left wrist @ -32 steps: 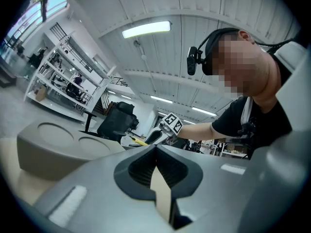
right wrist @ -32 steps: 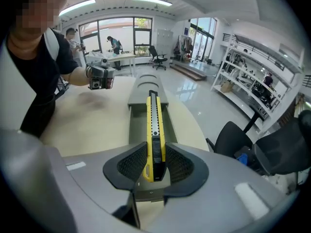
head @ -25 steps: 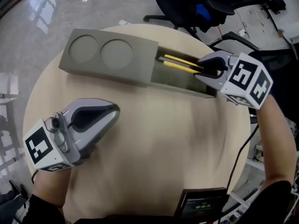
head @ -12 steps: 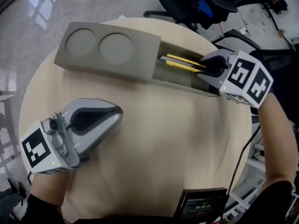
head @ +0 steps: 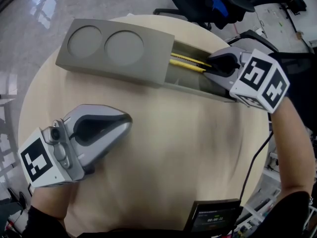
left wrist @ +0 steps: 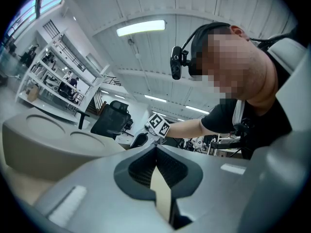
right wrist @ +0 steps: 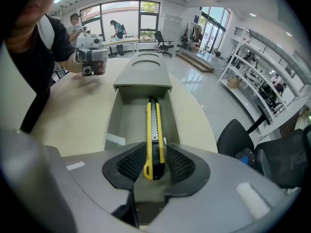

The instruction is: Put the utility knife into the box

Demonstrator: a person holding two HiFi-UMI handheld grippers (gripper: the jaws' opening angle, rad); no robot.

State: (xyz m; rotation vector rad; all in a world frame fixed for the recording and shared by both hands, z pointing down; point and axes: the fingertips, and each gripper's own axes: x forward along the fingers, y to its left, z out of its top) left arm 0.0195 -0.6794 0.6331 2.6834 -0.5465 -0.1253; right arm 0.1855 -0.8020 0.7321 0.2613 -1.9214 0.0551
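From the head view, one utility knife [head: 187,62] lies in the open trough of one long grey box [head: 158,58]. Its near end is at the right claw [head: 210,65]. The box sits on one round surface [head: 173,148]. The box lid has two round dents [head: 83,41]. The left claw [head: 130,119] rests on the surface, well apart from the box. There are two claws in all. One black office chair [head: 218,4] stands past the surface.

In the left gripper view, the left claw's [left wrist: 155,148] tips are pressed together with nothing between them. One end of the box shows off to the side, and one person is seen behind.

In the right gripper view, the yellow knife [right wrist: 154,125] points straight down the trough, inside the box walls. Its back end sits between the pads of the right claw [right wrist: 154,161]. This claw has just been opening a little, and its pads now look to stand just off the knife's sides, not squeezing it.

The step in hand looks like letting go. To do it well, the right claw should spread wider first. Then it should lift straight up, so that no pad catches the knife and drags it out. The left claw should stay clear.
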